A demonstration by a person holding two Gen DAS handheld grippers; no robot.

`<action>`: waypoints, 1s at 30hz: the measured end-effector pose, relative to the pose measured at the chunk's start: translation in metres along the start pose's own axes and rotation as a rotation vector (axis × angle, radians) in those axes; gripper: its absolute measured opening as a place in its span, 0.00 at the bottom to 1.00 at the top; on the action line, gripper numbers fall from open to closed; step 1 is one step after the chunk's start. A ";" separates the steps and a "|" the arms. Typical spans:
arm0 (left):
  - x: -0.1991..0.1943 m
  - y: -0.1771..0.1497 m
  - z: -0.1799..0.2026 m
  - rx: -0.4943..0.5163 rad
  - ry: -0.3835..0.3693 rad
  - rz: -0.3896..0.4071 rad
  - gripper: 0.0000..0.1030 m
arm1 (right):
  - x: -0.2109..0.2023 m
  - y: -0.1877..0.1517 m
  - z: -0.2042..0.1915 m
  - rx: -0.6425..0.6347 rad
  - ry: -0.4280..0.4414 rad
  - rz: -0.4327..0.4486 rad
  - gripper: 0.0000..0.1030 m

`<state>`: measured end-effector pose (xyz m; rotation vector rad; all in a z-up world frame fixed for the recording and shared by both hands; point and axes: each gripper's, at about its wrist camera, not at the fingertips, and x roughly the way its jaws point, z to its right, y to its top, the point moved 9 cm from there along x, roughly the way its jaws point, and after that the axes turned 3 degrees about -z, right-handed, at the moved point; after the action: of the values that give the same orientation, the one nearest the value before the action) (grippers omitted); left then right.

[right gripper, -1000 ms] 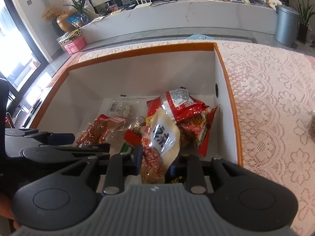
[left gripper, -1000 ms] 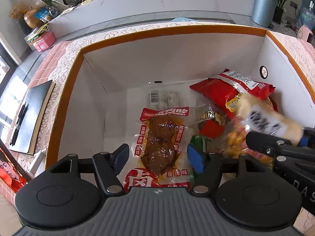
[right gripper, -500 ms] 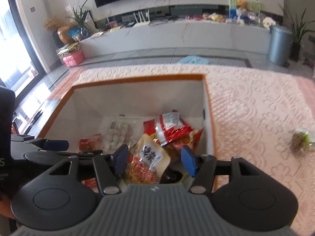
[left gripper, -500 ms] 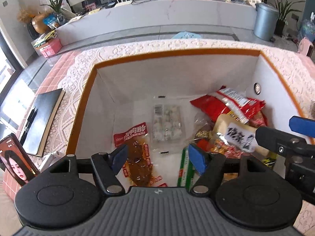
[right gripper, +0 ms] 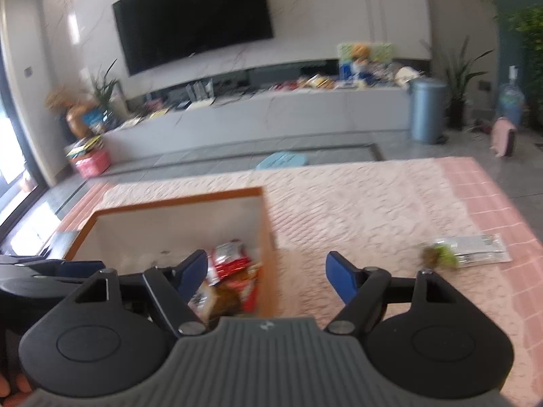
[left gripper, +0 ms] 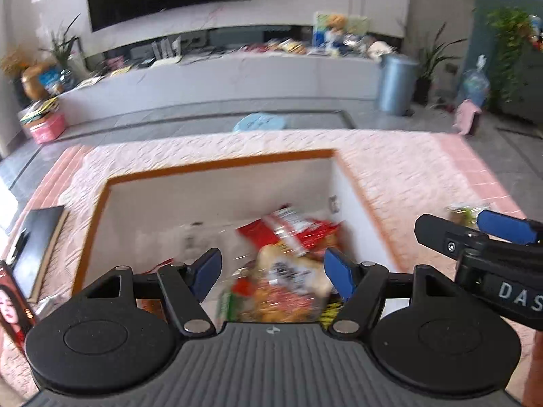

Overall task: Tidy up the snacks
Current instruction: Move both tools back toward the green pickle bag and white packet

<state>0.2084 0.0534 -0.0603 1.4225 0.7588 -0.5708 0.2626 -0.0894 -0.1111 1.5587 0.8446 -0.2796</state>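
Observation:
A white box with an orange rim (left gripper: 217, 166) (right gripper: 176, 200) sits on the lace-covered table and holds several snack packs. A red bag (left gripper: 292, 227) (right gripper: 229, 256) lies on top, with a pale pack with black lettering (left gripper: 288, 271) in front of it. My left gripper (left gripper: 271, 271) is open and empty above the box. My right gripper (right gripper: 266, 271) is open and empty above the box's right rim; it also shows at the right of the left wrist view (left gripper: 482, 234). A clear snack pack with green contents (right gripper: 465, 252) lies on the table to the right.
A black notebook (left gripper: 37, 240) and a phone showing a face (left gripper: 13, 308) lie left of the box. The lace tablecloth (right gripper: 356, 210) covers the table. Beyond the table are a TV console, a grey bin (right gripper: 427, 112) and plants.
The right gripper let go of the pale pack, which now lies in the box. Both grippers have risen and pulled back out of the box. Both views are motion-blurred.

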 end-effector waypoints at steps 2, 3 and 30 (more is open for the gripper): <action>-0.004 0.002 0.013 0.011 -0.028 0.021 0.79 | -0.009 0.000 0.015 0.016 -0.026 0.023 0.74; -0.005 0.002 0.020 0.021 -0.038 0.028 0.79 | -0.014 0.000 0.024 0.025 -0.039 0.033 0.75; 0.038 -0.010 0.180 0.168 -0.313 -0.051 0.77 | -0.031 -0.044 0.210 0.129 -0.315 -0.045 0.85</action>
<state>0.2475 -0.1229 -0.0981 1.4254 0.5071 -0.8907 0.2739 -0.2991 -0.1659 1.5640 0.6242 -0.6048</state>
